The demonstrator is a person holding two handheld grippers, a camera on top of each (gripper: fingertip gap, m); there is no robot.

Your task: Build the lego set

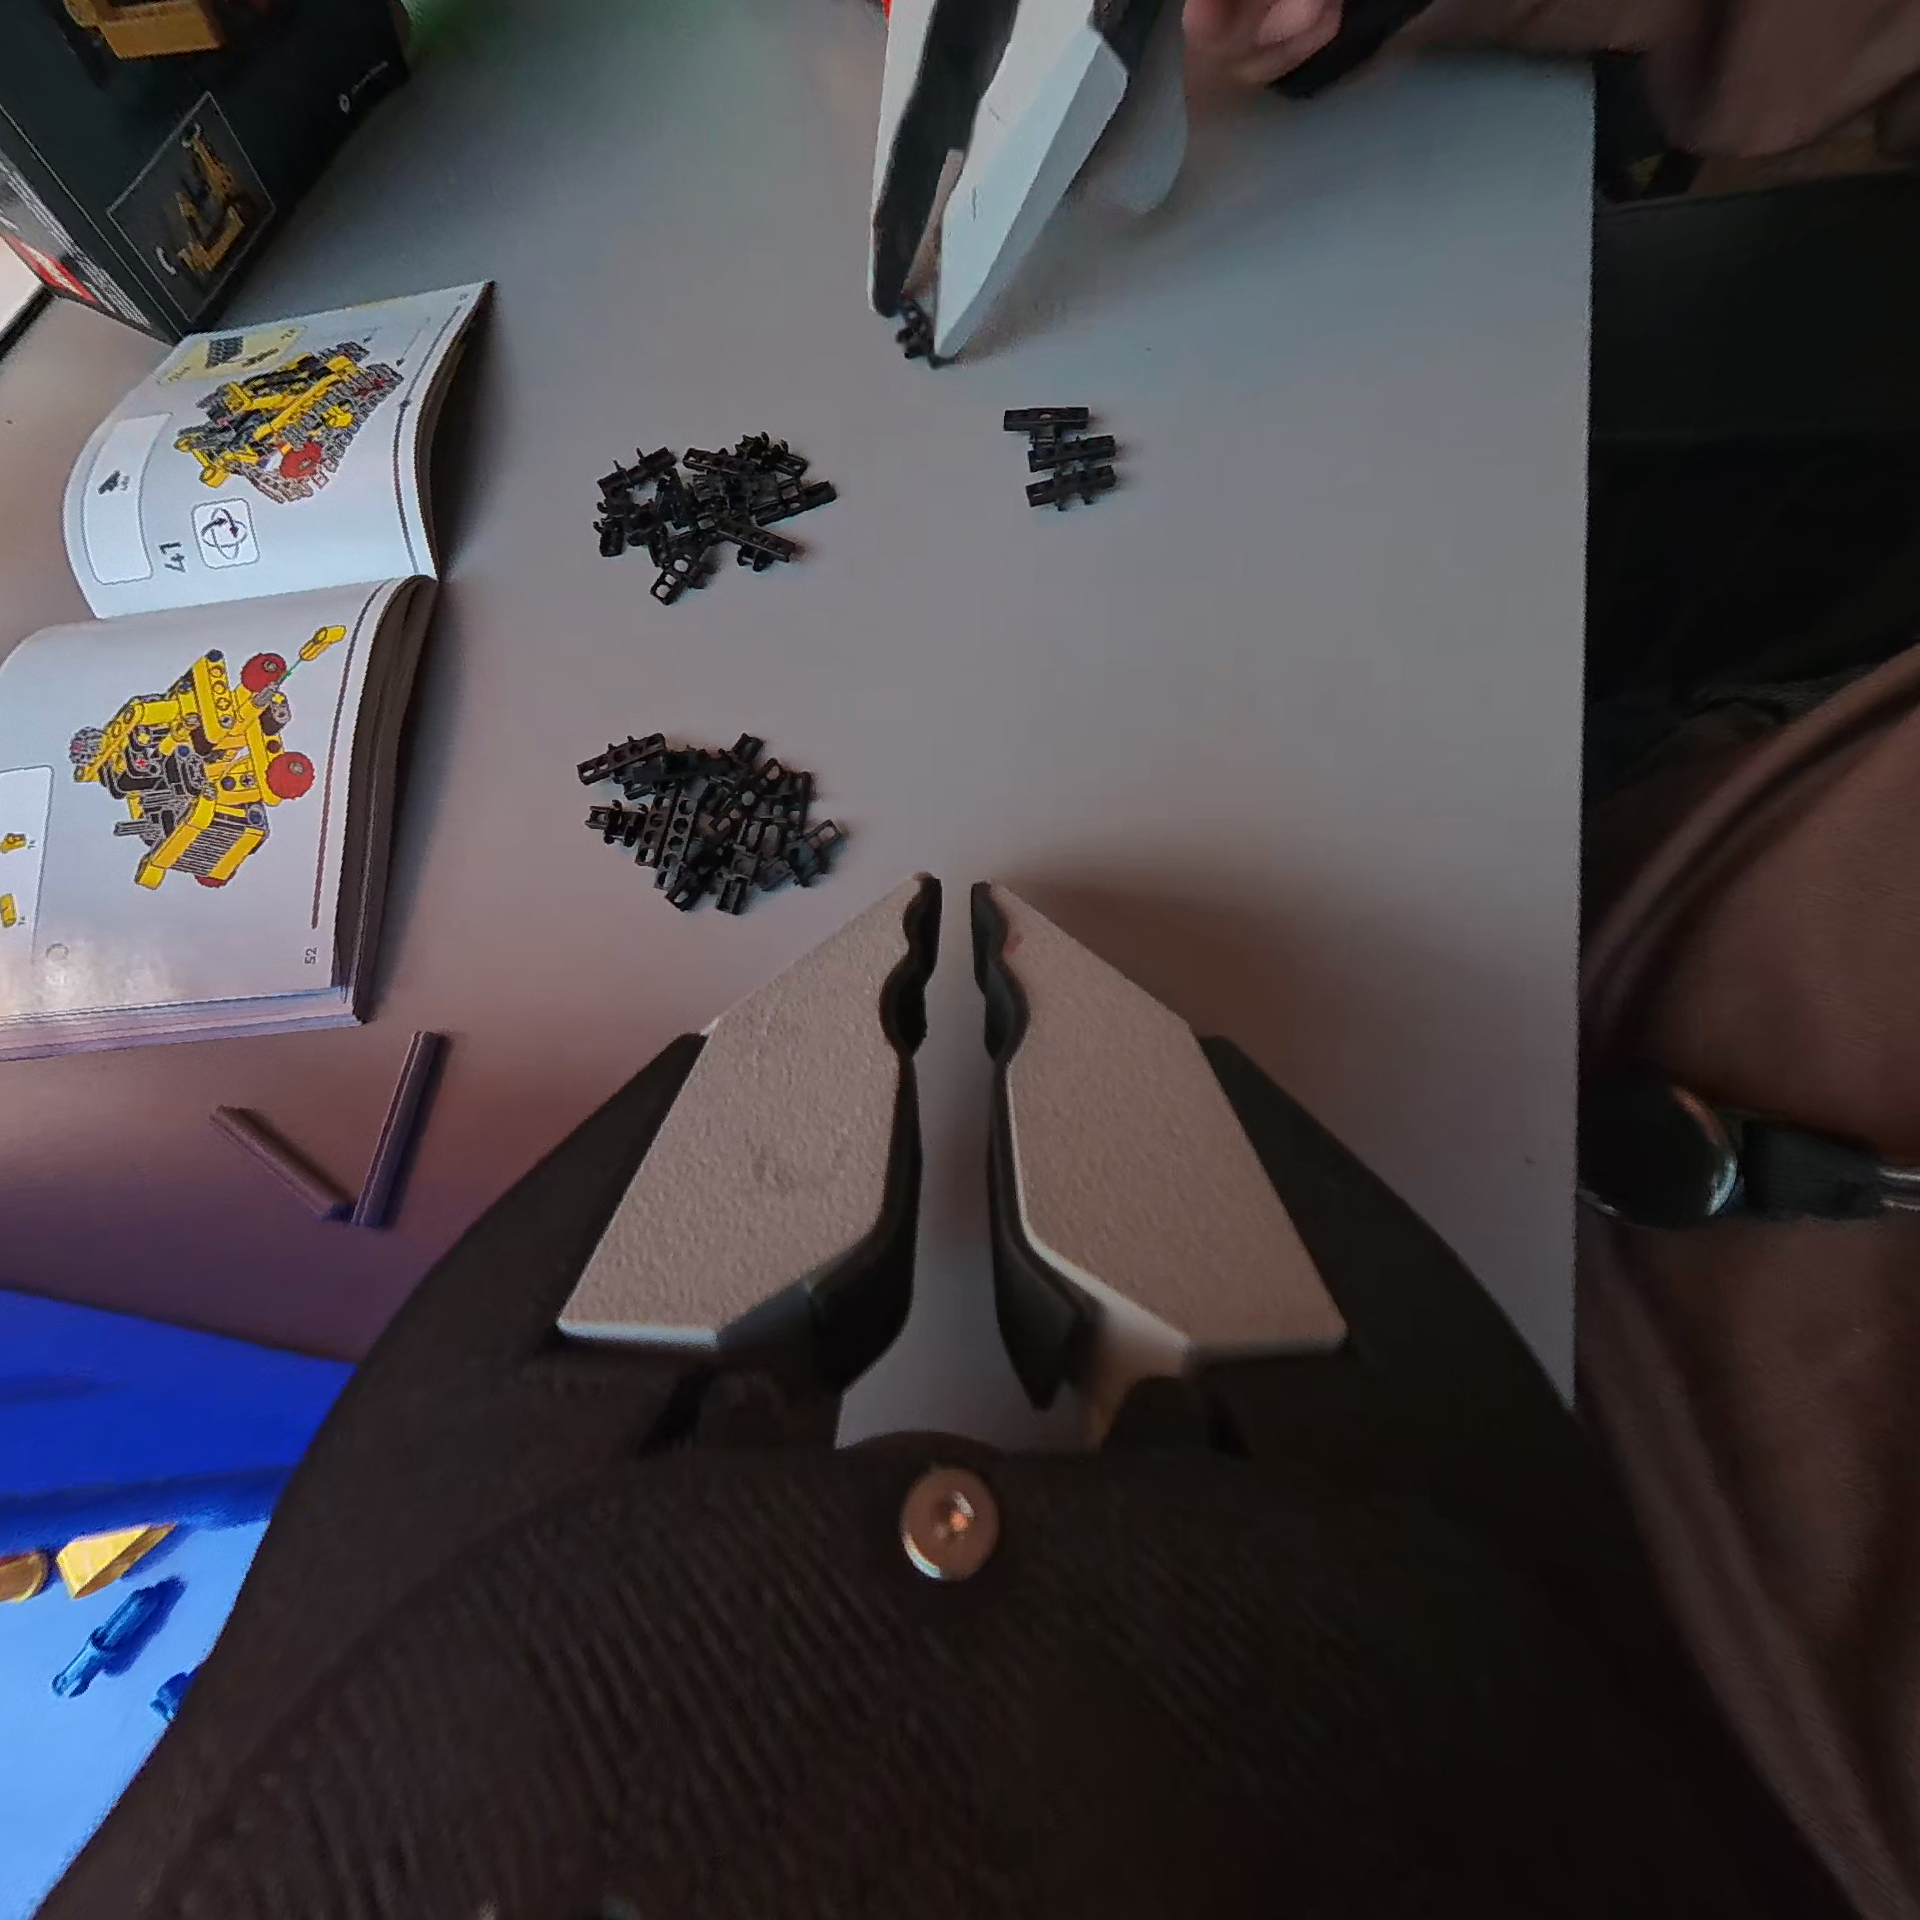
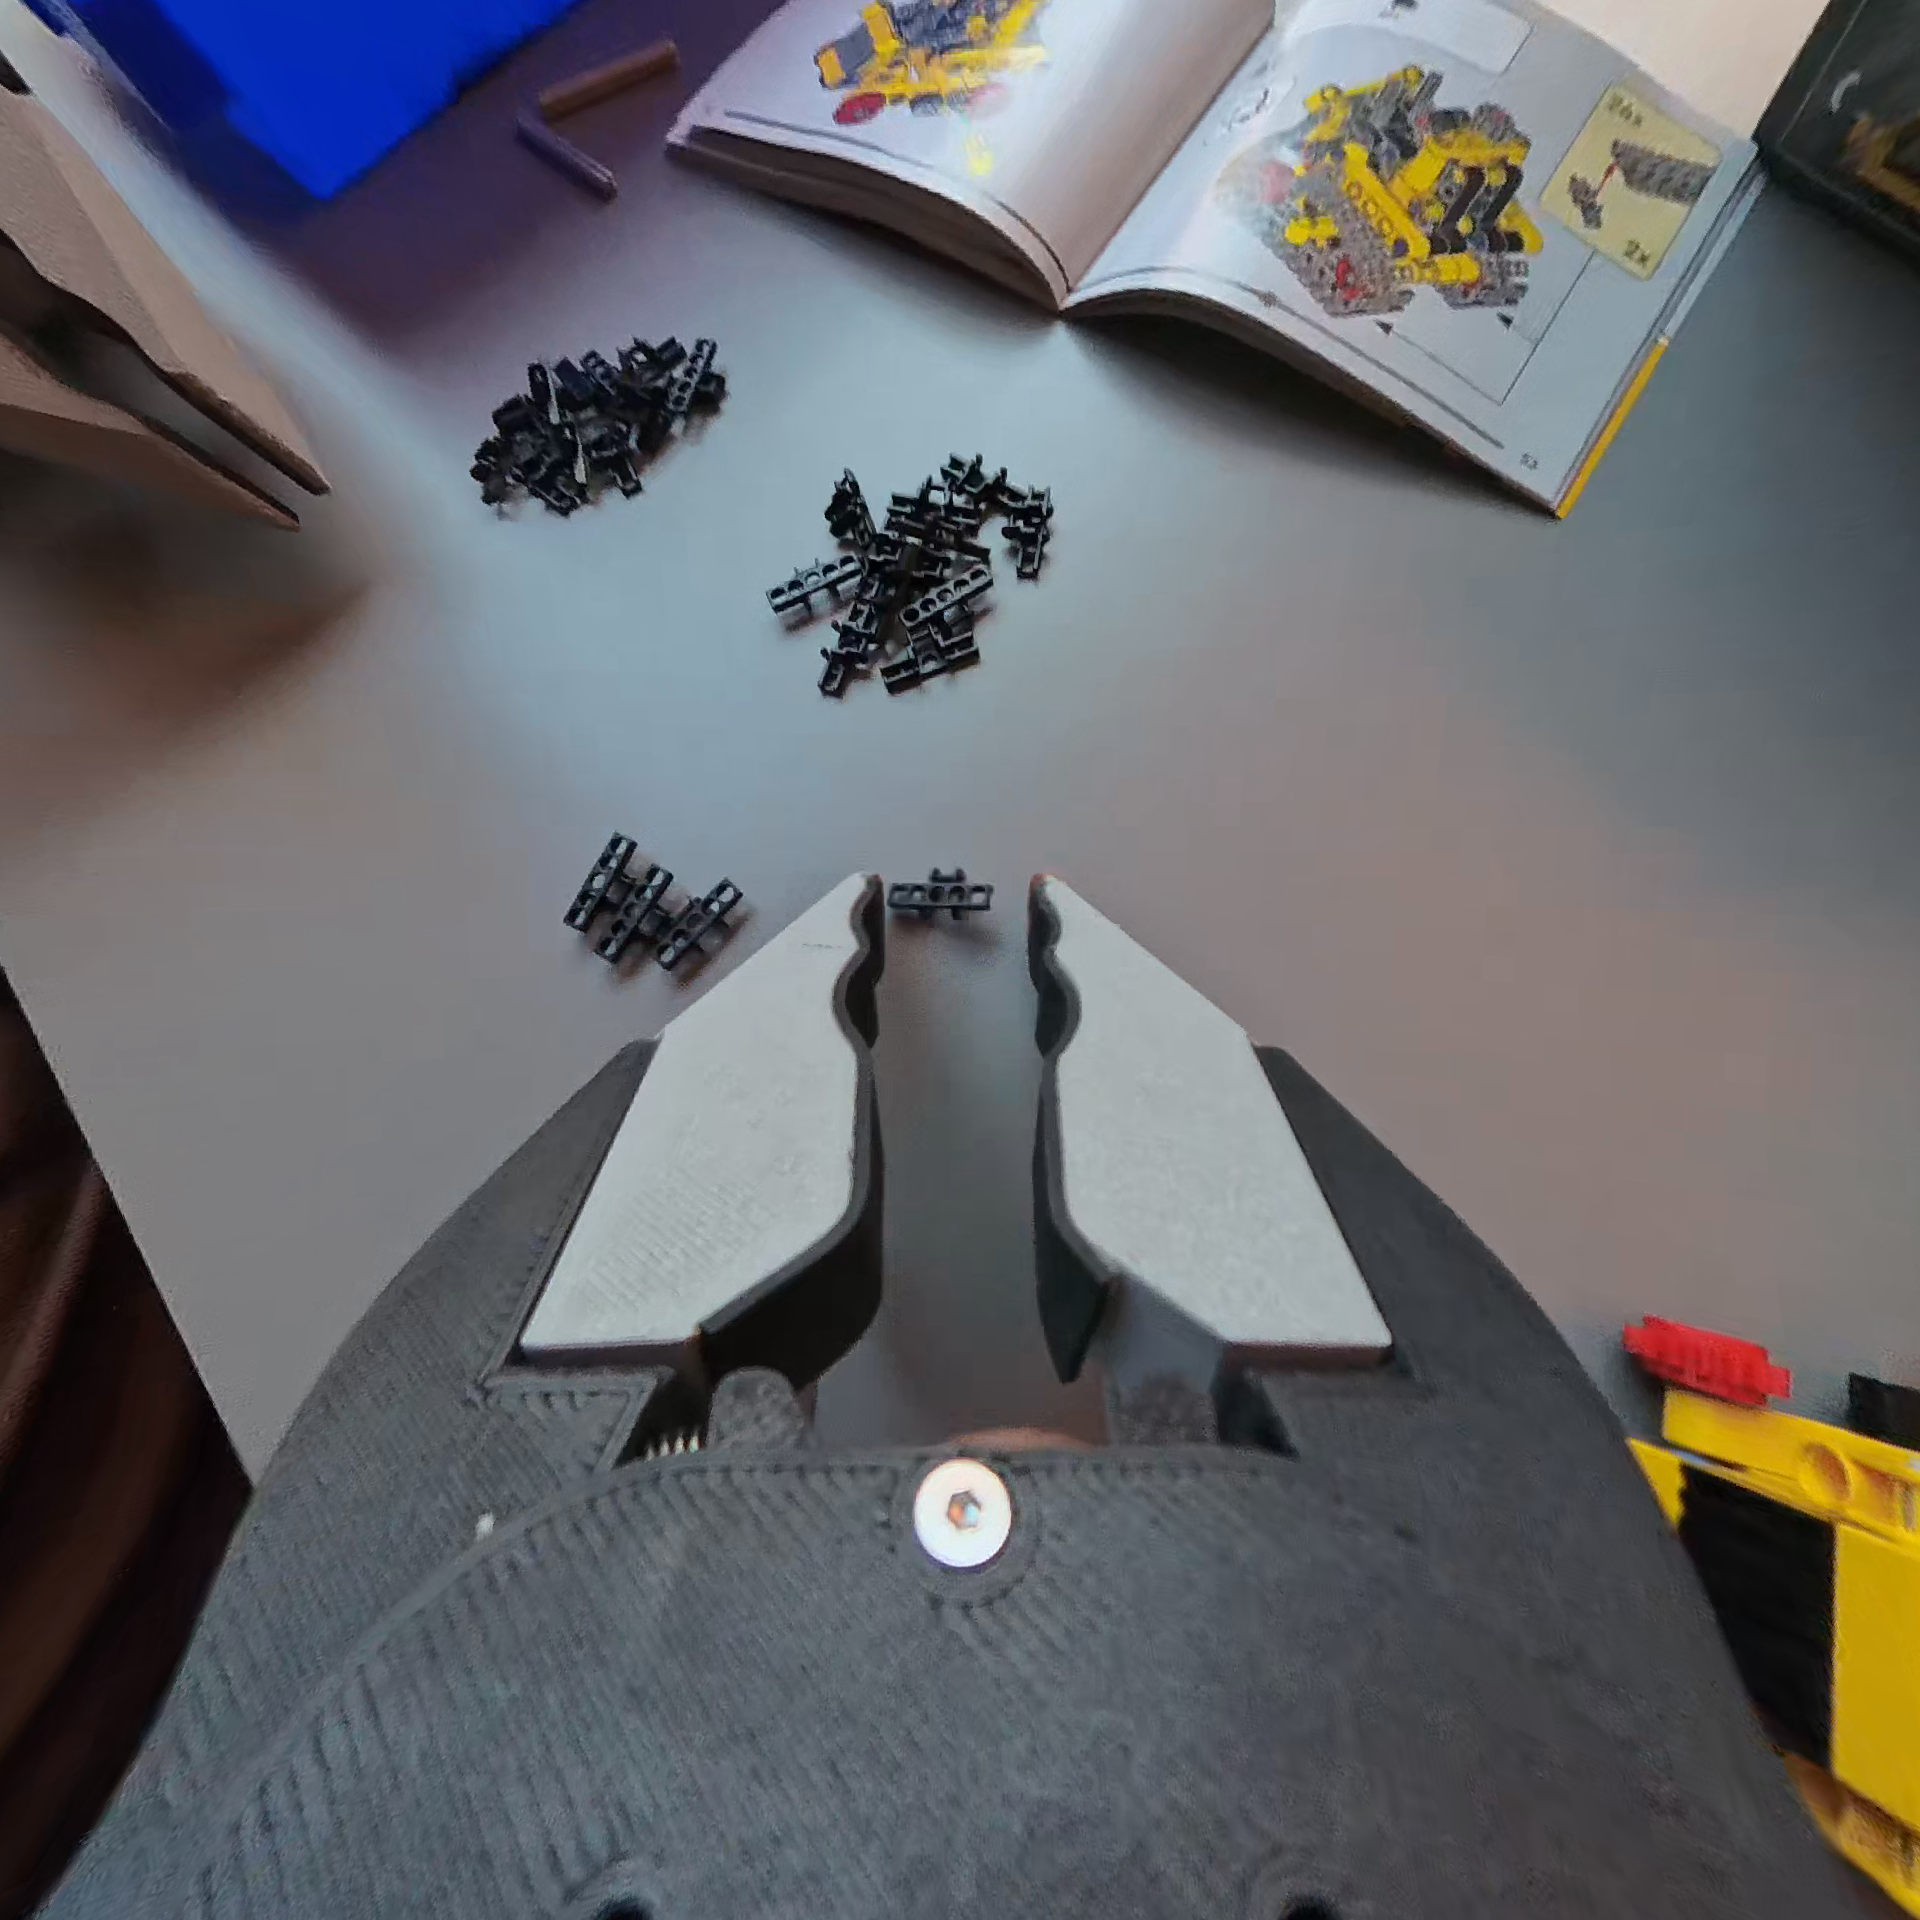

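**Two heaps, one short chain, one loose link**

On the grey table (image 2: 1351, 831) lie two loose heaps of black track links: the near heap (image 2: 914, 571) and the far heap (image 2: 597, 421), well apart from each other. Just beside the right gripper (image 2: 956, 896) sits one joined chain of three links (image 2: 652, 902). One single link (image 2: 940, 896) lies on the table between the right gripper's fingertips; the jaws stand moderately apart, wider than the link, and whether either tip touches it I cannot tell.

The left gripper (image 1: 956, 896) hovers beside the far heap, its jaws nearly together with only a thin gap, holding nothing.

One instruction booklet (image 2: 1299, 208) lies open beyond the heaps. Two brown rods (image 1: 343, 1132) rest near it, by one blue tray (image 2: 312, 83). One yellow built model (image 2: 1787, 1538) stands at the right edge.
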